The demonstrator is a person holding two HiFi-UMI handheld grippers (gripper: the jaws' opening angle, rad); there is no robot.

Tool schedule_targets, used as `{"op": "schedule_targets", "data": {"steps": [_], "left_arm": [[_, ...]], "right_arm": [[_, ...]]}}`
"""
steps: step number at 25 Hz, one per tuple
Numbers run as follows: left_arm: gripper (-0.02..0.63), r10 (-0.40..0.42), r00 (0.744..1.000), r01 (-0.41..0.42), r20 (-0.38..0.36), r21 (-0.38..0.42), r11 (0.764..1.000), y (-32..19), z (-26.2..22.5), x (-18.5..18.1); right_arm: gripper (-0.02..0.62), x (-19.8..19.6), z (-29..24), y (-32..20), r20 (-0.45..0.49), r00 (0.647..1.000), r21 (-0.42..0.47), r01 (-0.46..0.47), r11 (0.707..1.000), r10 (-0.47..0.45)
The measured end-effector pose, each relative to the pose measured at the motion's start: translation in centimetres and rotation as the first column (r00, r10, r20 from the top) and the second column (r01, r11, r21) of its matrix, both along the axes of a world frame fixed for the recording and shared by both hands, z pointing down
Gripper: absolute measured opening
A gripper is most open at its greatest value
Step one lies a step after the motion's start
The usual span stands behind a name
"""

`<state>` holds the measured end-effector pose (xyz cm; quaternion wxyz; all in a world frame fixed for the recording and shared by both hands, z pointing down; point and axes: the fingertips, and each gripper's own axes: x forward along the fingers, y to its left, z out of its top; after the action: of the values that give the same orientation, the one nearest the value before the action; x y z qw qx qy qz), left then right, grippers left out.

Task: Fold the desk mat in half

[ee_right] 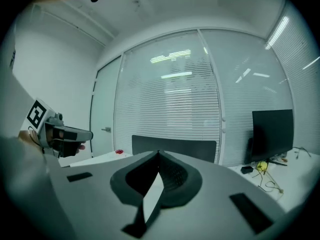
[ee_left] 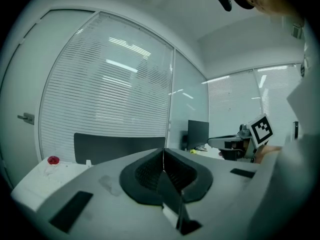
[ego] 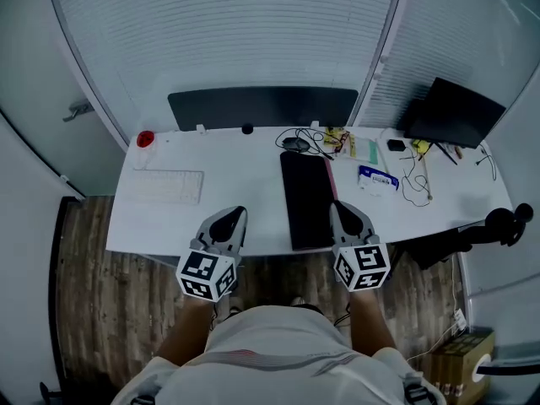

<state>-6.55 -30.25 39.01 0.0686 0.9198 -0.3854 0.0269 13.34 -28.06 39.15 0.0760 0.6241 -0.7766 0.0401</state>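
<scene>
The desk mat is a narrow black strip running from mid-desk to the front edge, with a thin pinkish edge along its right side. My right gripper hovers just right of the mat's near corner, its jaws pressed together with nothing between them. My left gripper hangs over the desk's front edge, left of the mat and apart from it, also shut and empty. Neither gripper view shows the mat. Each gripper appears in the other's view: the right gripper and the left gripper.
On the white desk lie a white keyboard at the left, a red object at the back left, and a mouse and cables behind the mat. A blue-white packet and a black monitor sit at the right. A dark panel stands behind.
</scene>
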Motion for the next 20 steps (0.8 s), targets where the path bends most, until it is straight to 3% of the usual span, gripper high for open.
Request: {"op": "schedule_targets", "data": {"steps": [20], "left_arm": [[0.015,-0.02,1.0,0.02,0.004,-0.041,0.999,0.2,1.7,-1.3]], "right_arm": [[0.051,-0.7,1.7,0.5,0.0,0.999,-0.057,-0.033,0.998,0.033]]}}
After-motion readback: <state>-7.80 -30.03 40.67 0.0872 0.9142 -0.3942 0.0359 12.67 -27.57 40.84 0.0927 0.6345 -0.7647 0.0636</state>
